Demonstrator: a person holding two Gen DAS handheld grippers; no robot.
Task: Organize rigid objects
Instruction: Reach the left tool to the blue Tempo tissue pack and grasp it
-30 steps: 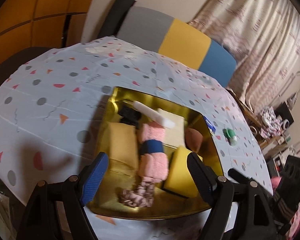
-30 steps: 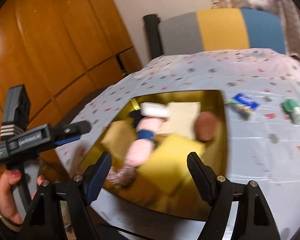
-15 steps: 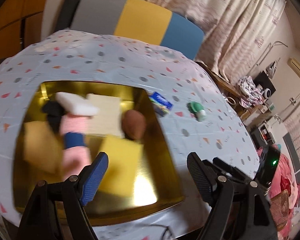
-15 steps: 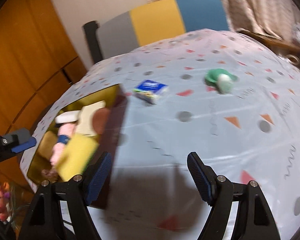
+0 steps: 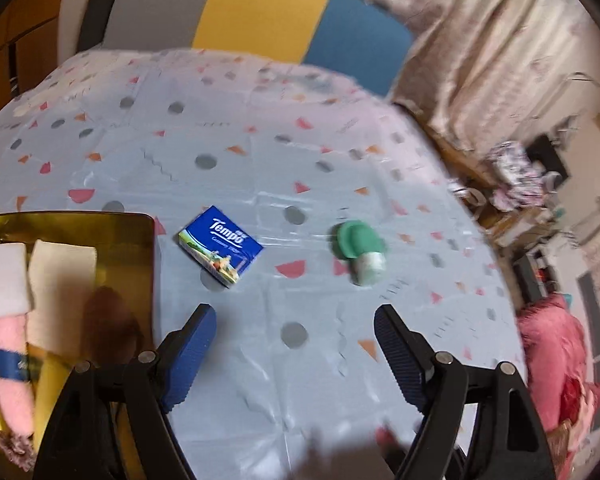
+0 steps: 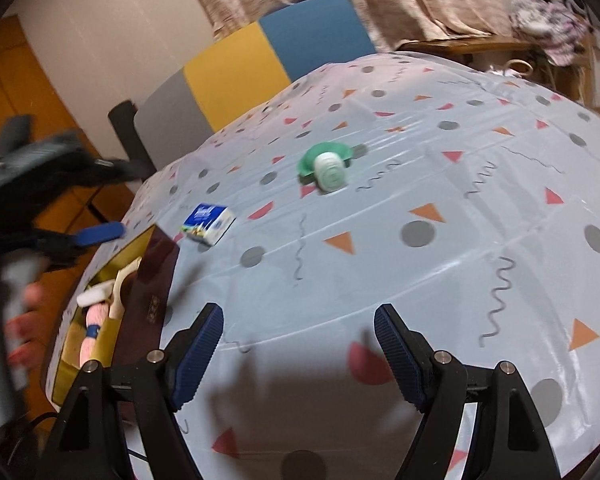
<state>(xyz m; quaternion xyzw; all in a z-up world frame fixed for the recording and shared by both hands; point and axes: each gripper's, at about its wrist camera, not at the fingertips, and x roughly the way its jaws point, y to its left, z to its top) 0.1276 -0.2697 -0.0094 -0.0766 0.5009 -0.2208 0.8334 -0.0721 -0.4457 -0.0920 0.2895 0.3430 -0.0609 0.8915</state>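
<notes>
Fingers of both grippers, left (image 5: 294, 350) and right (image 6: 298, 350), gape wide and empty over the surface (image 5: 260, 152), so centre the tissue pack (image 5: 221, 246), lying right of the gold tray (image 5: 100, 224), squarely before closing.

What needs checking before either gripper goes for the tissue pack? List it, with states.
1. Left gripper open, nothing between its jaws: ok.
2. Right gripper open, nothing between its jaws: ok.
3. Tissue pack lying free on the tablecloth, beside the gold tray: ok.
4. Green bottle apart from the pack: ok.
5. Space in the tray for the pack: cannot tell, only partly in view.
</notes>
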